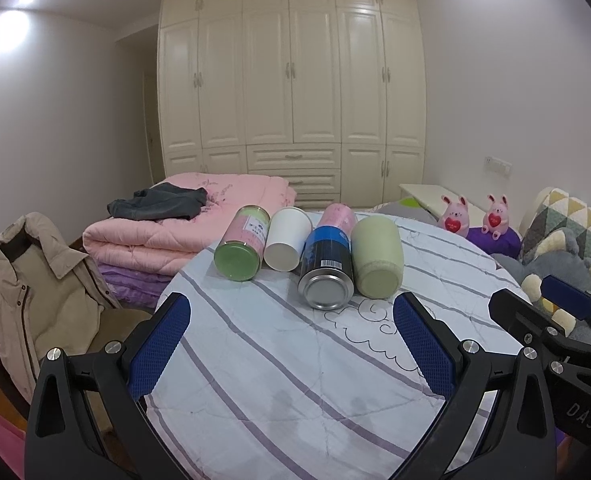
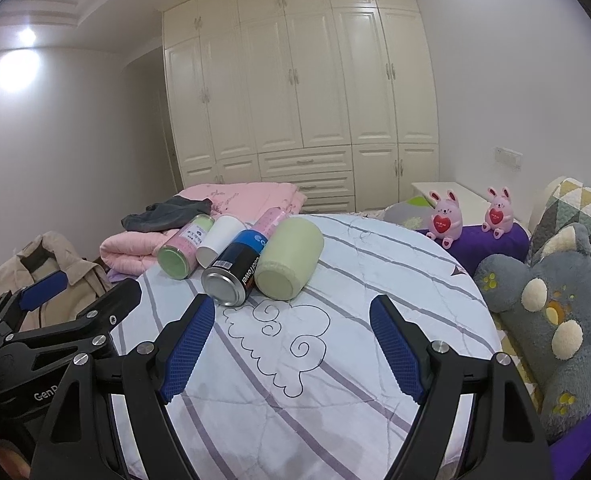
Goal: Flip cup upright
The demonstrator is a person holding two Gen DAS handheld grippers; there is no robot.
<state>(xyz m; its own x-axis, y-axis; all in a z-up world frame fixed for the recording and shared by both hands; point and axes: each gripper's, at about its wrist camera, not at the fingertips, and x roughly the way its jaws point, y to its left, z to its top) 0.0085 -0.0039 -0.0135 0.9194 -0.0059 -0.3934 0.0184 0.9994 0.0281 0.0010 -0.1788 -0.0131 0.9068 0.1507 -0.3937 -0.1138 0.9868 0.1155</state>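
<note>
The white paper cup (image 1: 286,240) lies on its side on the round worktop with the striped cloth (image 1: 295,360), second from the left in a row of toppled containers, wedged between a green-lidded pink canister (image 1: 241,250) and a blue-and-black metal can (image 1: 327,272). Its long axis runs away from the cameras, base toward them. Left gripper (image 1: 291,348) and right gripper (image 2: 291,344) both hover spread and empty, short of the row; the left looks nearer.

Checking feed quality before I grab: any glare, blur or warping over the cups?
Left wrist: white cup sharp and evenly lit, ceiling lights flare top left only, fisheye bends the wardrobe. Right wrist: cup clear, same lamp bloom, edges vignetted.
</note>
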